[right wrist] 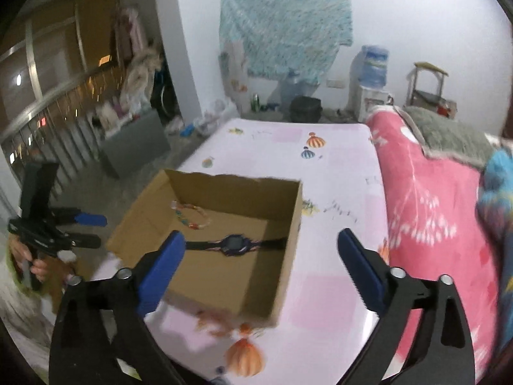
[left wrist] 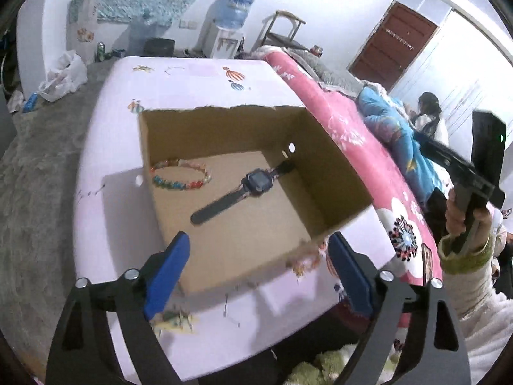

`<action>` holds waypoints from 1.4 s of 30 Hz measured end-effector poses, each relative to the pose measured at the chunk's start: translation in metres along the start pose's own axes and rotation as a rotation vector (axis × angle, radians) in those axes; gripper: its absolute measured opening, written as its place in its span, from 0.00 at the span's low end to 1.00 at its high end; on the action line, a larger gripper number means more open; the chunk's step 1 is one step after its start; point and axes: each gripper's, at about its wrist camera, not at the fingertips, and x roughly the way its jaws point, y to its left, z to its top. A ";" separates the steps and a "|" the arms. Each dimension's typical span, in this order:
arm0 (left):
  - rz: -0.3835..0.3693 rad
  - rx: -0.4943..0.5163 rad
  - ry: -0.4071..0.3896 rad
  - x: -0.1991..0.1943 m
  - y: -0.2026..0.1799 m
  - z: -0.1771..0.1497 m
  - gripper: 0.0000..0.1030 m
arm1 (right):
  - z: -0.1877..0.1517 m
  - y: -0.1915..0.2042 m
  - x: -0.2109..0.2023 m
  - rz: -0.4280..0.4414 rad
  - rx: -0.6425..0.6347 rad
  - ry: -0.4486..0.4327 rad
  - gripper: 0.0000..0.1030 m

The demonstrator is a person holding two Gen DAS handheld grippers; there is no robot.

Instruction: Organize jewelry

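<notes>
An open cardboard box sits on the pink-white table. On its floor lie a dark wristwatch and, to the left, a colourful beaded bracelet. My left gripper hovers above the box's near edge, blue fingers spread wide and empty. In the right wrist view my right gripper hangs over the box's near side, open, nothing between its pads. Each gripper also shows in the other view: right, left.
A pink flowered blanket and blue bedding border the table on the right. A water dispenser, a black pot and a chair stand at the far wall. A person sits beyond the bed.
</notes>
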 end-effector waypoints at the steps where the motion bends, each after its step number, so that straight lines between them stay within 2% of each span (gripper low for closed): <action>1: 0.012 -0.006 -0.008 -0.004 0.000 -0.012 0.88 | -0.018 0.004 -0.007 0.010 0.021 -0.009 0.92; 5: 0.103 -0.021 0.021 0.008 0.003 -0.061 0.90 | -0.081 0.023 0.004 0.006 0.089 0.050 0.92; 9: 0.178 -0.067 0.093 0.048 0.009 -0.100 0.90 | -0.152 0.044 0.050 -0.045 0.179 0.180 0.92; 12: 0.253 -0.072 0.155 0.081 0.010 -0.118 0.90 | -0.176 0.053 0.077 -0.103 0.213 0.259 0.92; 19: 0.336 -0.037 0.147 0.110 0.003 -0.118 0.90 | -0.179 0.062 0.105 -0.250 0.141 0.289 0.92; 22: 0.390 -0.001 0.131 0.119 -0.001 -0.118 0.93 | -0.184 0.060 0.116 -0.257 0.164 0.316 0.92; 25: 0.428 0.038 0.127 0.126 -0.006 -0.121 0.95 | -0.192 0.061 0.119 -0.294 0.124 0.315 0.92; 32: 0.423 0.048 0.098 0.132 -0.010 -0.121 0.95 | -0.197 0.063 0.117 -0.302 0.099 0.317 0.92; 42: 0.422 0.041 0.136 0.133 -0.007 -0.119 0.95 | -0.198 0.073 0.112 -0.296 0.091 0.374 0.92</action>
